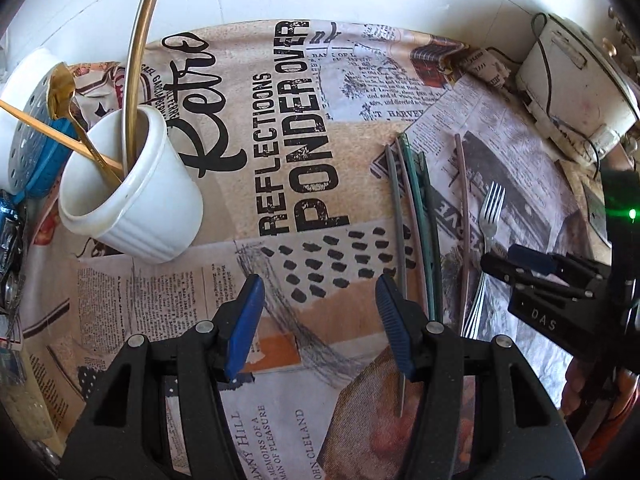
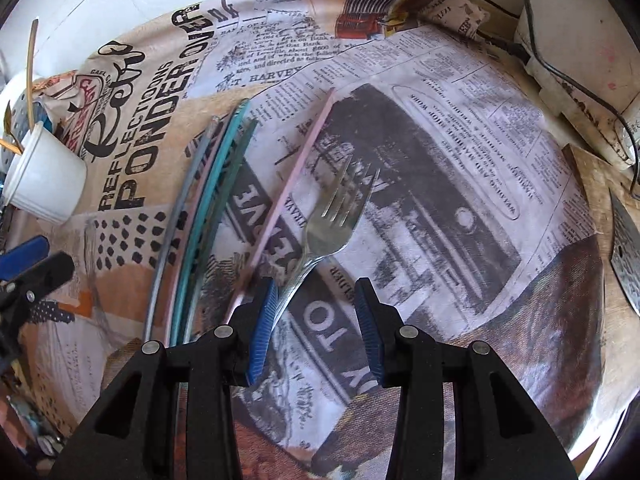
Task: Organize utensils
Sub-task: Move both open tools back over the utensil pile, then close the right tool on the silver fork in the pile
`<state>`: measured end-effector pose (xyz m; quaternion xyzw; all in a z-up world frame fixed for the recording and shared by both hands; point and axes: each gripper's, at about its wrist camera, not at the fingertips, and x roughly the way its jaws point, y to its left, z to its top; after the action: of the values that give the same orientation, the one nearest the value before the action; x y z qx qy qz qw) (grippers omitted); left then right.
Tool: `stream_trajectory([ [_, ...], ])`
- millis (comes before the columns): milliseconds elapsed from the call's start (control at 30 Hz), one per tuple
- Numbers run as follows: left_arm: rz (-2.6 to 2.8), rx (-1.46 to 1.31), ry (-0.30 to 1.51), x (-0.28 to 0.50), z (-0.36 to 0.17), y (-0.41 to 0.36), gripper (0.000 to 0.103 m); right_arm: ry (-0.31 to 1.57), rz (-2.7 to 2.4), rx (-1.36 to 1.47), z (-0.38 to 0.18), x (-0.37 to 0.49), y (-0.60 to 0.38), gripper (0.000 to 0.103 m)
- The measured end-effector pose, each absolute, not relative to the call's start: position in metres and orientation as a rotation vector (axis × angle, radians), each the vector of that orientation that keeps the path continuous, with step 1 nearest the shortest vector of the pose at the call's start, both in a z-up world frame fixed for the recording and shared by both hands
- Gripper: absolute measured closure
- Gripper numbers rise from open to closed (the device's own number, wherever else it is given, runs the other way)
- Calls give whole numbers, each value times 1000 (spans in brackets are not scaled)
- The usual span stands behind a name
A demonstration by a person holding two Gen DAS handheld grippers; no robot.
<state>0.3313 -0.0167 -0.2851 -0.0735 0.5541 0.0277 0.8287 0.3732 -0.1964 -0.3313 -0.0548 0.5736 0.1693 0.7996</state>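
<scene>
A white ribbed cup [image 1: 132, 204] stands at the left of the table and holds gold utensils [image 1: 138, 60]; it also shows in the right wrist view [image 2: 48, 184]. A bundle of grey, pink and teal chopsticks [image 1: 416, 220] lies on the newspaper-print cloth [image 1: 280, 160], with a single pink chopstick [image 2: 296, 168] and silver forks [image 2: 332, 220] to its right. My left gripper [image 1: 318, 320] is open and empty, just left of the bundle. My right gripper [image 2: 314, 324] is open, low over the fork handles, which run between its fingers.
A white appliance with a black cord [image 1: 568, 80] stands at the back right. A perforated white and blue holder [image 1: 28, 140] sits behind the cup. A metal plate [image 2: 628, 248] lies on the wooden edge at right. Clutter lines the left edge.
</scene>
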Motion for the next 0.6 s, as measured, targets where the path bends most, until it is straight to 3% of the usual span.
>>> stream_trajectory([
  [300, 44, -161, 1183, 342, -289, -20, 46, 1217, 291, -178, -332, 379, -221, 70],
  [600, 48, -156, 1188, 345, -291, -20, 46, 1238, 321, -60, -330, 387, -233, 69],
])
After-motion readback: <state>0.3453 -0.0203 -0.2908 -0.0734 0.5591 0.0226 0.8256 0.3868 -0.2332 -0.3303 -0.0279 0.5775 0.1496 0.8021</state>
